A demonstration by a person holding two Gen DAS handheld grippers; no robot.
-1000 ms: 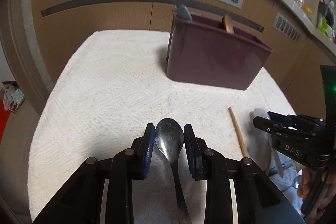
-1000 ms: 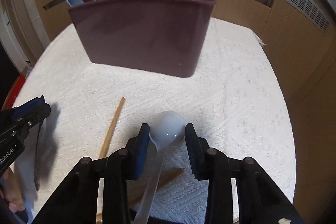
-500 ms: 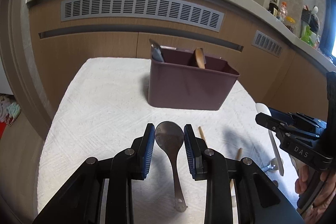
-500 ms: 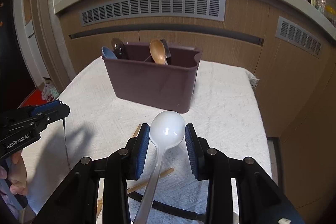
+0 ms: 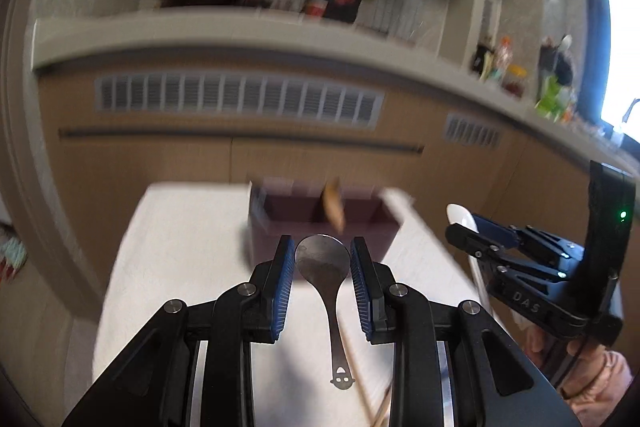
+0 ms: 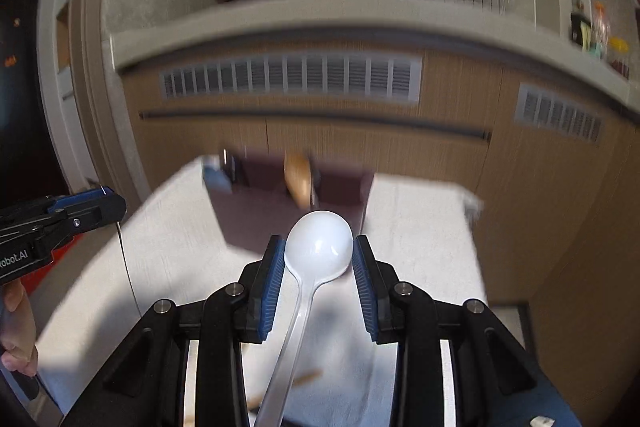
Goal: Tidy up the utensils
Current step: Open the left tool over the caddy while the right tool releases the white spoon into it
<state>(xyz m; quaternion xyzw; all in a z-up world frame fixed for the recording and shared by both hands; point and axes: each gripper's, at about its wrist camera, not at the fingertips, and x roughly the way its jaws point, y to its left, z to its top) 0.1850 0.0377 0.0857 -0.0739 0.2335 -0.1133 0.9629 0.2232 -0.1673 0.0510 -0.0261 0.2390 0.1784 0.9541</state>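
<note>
In the left wrist view my left gripper (image 5: 322, 267) is shut on the bowl of a metal spoon (image 5: 322, 261), whose handle hangs down over the cloth. My right gripper (image 6: 319, 259) is shut on the bowl of a white plastic spoon (image 6: 320, 247). Both are held in the air, short of the maroon utensil bin (image 6: 260, 215), which appears blurred. A wooden spoon (image 6: 298, 181) and a blue utensil (image 6: 214, 175) stand in the bin. The left wrist view shows the right gripper (image 5: 466, 233) at the right with the white spoon (image 5: 460, 217). The left gripper (image 6: 84, 211) appears at the left edge of the right wrist view.
A white textured cloth (image 5: 180, 247) covers the table. A wooden stick (image 5: 362, 391) lies on it near me. Wooden cabinets with vent grilles (image 6: 292, 77) stand behind the table, under a counter with bottles (image 5: 504, 63). A hand (image 6: 18, 327) holds the left gripper.
Both grippers have risen off the cloth with their spoons and tilted upward. The bin now looks smaller and lower in both views, and more of the counter and wall shows.
</note>
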